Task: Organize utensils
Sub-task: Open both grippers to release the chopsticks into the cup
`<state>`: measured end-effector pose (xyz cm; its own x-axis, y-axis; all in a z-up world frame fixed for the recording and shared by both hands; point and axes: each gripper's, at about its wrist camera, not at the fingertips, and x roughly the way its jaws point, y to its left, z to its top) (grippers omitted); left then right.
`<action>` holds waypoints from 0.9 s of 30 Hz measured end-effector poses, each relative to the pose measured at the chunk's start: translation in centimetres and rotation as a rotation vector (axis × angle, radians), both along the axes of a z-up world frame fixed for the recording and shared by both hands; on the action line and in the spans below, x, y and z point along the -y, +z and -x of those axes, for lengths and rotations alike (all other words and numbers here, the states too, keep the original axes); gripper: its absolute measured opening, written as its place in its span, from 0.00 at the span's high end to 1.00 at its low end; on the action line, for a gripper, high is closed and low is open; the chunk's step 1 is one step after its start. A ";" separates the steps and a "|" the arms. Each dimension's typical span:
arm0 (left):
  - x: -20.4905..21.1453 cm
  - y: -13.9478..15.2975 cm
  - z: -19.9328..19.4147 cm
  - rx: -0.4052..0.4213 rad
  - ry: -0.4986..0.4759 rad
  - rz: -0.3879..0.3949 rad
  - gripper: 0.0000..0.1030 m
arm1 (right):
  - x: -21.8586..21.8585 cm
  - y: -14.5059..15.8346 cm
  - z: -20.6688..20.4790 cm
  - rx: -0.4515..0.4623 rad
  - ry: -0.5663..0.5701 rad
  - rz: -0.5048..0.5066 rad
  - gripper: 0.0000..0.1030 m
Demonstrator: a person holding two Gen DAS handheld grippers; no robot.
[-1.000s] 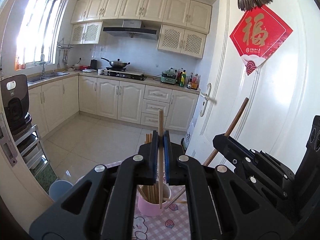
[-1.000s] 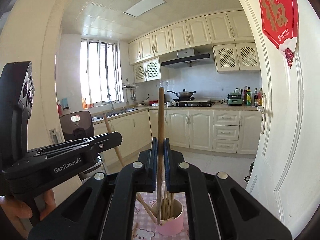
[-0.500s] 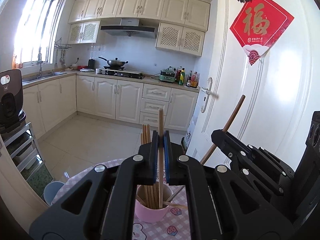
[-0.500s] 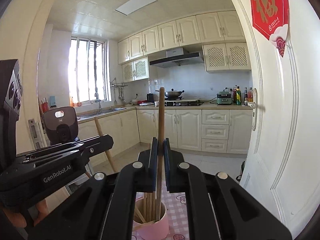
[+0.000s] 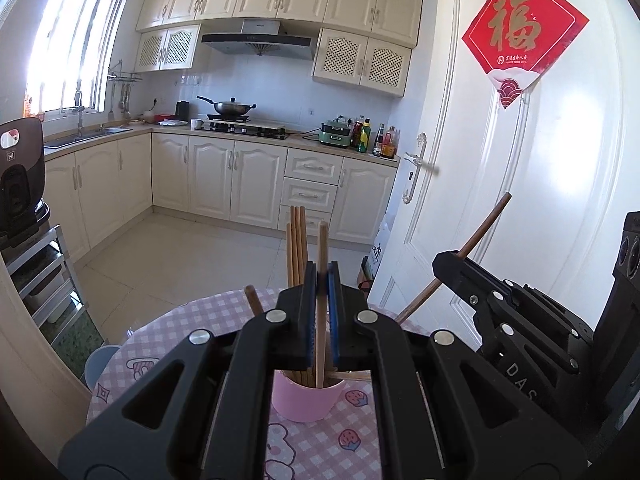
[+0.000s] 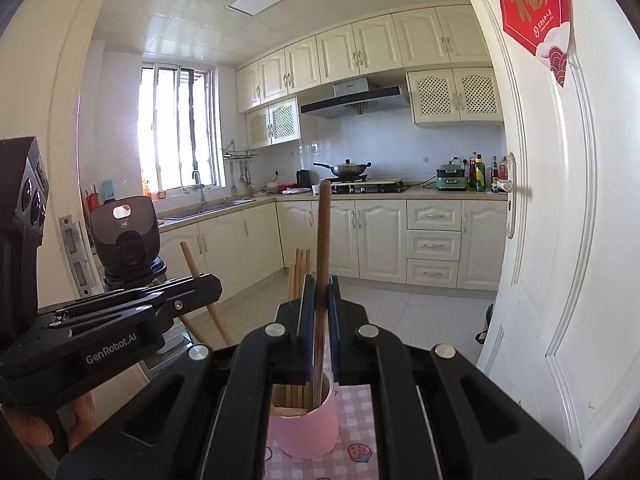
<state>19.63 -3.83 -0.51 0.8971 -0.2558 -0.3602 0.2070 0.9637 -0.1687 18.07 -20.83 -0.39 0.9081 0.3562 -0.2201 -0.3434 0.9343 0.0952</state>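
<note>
Two wrist views, kitchen doorway. Our left gripper (image 5: 321, 280) stood fully closed, its blue pads clamping a pale wooden chopstick (image 5: 321, 312) held upright; the stick's lower end reached into the pink cup (image 5: 308, 402), and its upper end rose above the jaws. Our right gripper (image 6: 320, 284) was likewise clamped tight on a darker chopstick (image 6: 323, 248), also upright, with its lower end inside the same pink cup (image 6: 306, 430).

The cup stood on a table covered by a pink checked cloth (image 5: 192, 320) and already contained a bundle of chopsticks (image 5: 297, 240) standing on end; one further stick (image 5: 253, 300) leaned out toward the left. Both gripper bodies hid most of the cup's mouth, so we could not tell whether either held stick touched the bottom.

The left view showed the right gripper from the side (image 5: 448, 270), its chopstick crossing the jaws at a slant against the white door (image 5: 560, 184). The right view showed the left gripper (image 6: 208, 286) at the left edge, and below it part of the person's hand (image 6: 36, 432) on the handle, which the left view did not show. A dark appliance (image 6: 126, 232) stood behind.
</note>
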 end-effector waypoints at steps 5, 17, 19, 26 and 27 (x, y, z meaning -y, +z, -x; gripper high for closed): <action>0.1 -0.8 0.3 -0.017 -0.011 -0.006 0.94 | 0.1 -0.7 -0.2 -0.037 0.010 -0.004 0.95; 0.7 -1.3 1.1 -0.037 -0.016 -0.046 0.94 | -0.3 -2.0 -0.1 -0.096 0.029 -0.008 0.94; 0.7 -1.4 1.3 -0.039 -0.017 -0.053 0.94 | -0.4 -2.1 0.0 -0.105 0.034 -0.011 0.94; 0.7 -1.4 2.4 -0.054 -0.020 -0.085 0.94 | -0.2 -1.8 1.2 -0.104 0.031 -0.025 0.93; 0.6 -1.3 2.6 -0.057 -0.018 -0.084 0.94 | -0.2 -1.7 1.4 -0.102 0.030 -0.025 0.93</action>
<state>17.03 -4.42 -1.85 0.8701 -0.2387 -0.4313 0.2172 0.9711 -0.0992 16.69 -20.65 -2.09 0.8702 0.3897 -0.3015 -0.3590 0.9206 0.1539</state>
